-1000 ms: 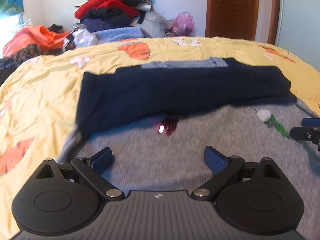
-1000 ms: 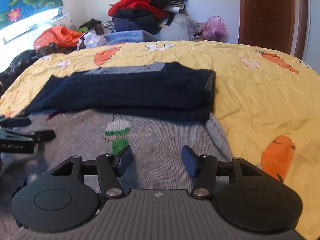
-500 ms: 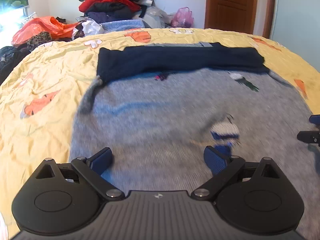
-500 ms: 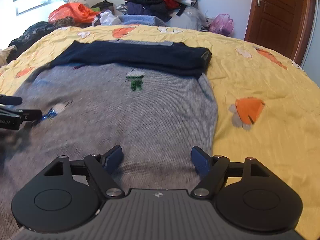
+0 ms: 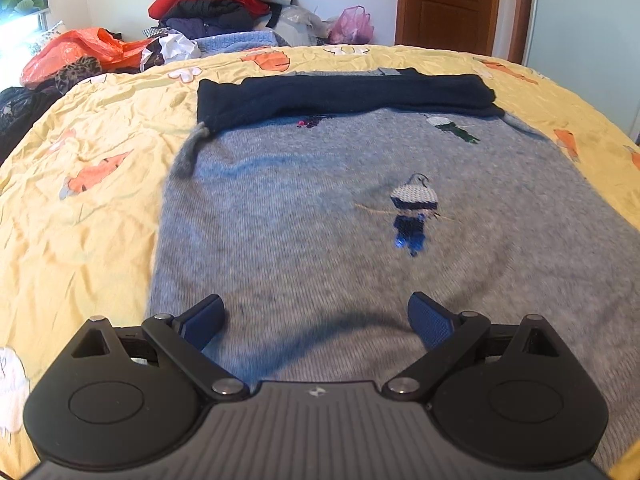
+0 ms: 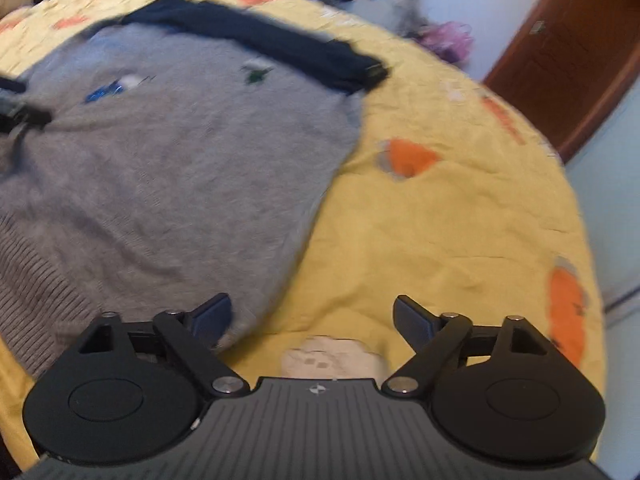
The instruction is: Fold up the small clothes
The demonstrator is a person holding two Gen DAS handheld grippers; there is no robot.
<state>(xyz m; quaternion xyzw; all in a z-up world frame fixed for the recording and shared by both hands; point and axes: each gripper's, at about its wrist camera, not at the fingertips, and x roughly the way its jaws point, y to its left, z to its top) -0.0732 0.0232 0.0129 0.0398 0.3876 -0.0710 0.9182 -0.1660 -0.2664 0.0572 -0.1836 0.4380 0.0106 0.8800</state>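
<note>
A grey knit sweater (image 5: 312, 216) with small embroidered figures lies flat on the yellow bedspread (image 5: 80, 208). Its navy sleeves (image 5: 340, 94) are folded across the top. My left gripper (image 5: 316, 316) is open and empty, over the sweater's lower middle. My right gripper (image 6: 312, 316) is open and empty over the sweater's lower right edge, where grey knit (image 6: 180, 152) meets the bedspread (image 6: 440, 232). The ribbed hem (image 6: 36, 280) shows at the left of the right wrist view. The left gripper's fingers (image 6: 24, 114) show blurred at that view's left edge.
A pile of clothes (image 5: 216, 4) and an orange bag (image 5: 76, 50) lie beyond the bed's far left edge. A wooden door (image 5: 448, 4) stands at the back right. The bedspread carries orange and white prints (image 6: 408, 158).
Both grippers have drawn back from the folded sleeves toward the sweater's hem. The right gripper has swung to the right, over the sweater's right edge, and its view is tilted and blurred.
</note>
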